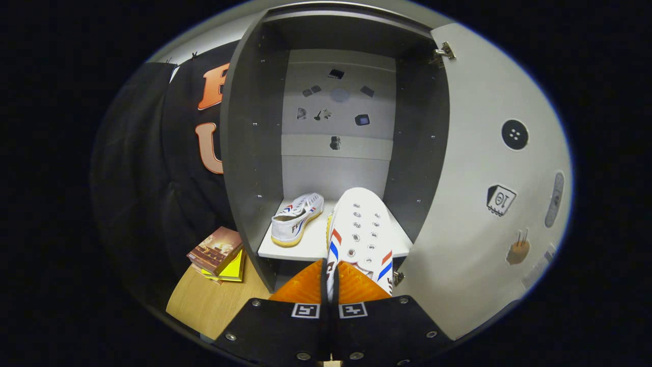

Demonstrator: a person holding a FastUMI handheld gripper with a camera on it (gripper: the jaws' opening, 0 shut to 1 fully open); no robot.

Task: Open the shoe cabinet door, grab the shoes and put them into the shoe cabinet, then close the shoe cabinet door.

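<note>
Pinching a shoe [362, 229] by its heel edge, the tool [331, 285] seemingly clears the shoe cabinet [249, 153] shelf lip.

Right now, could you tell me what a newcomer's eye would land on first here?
First, the white sneaker with red and blue stripes, clamped by its heel edge in the gripper and reaching onto the shelf of the open shoe cabinet. Its matching sneaker already lies on that shelf, to the left. The cabinet door stands swung open on the right, dotted with stickers.
</note>
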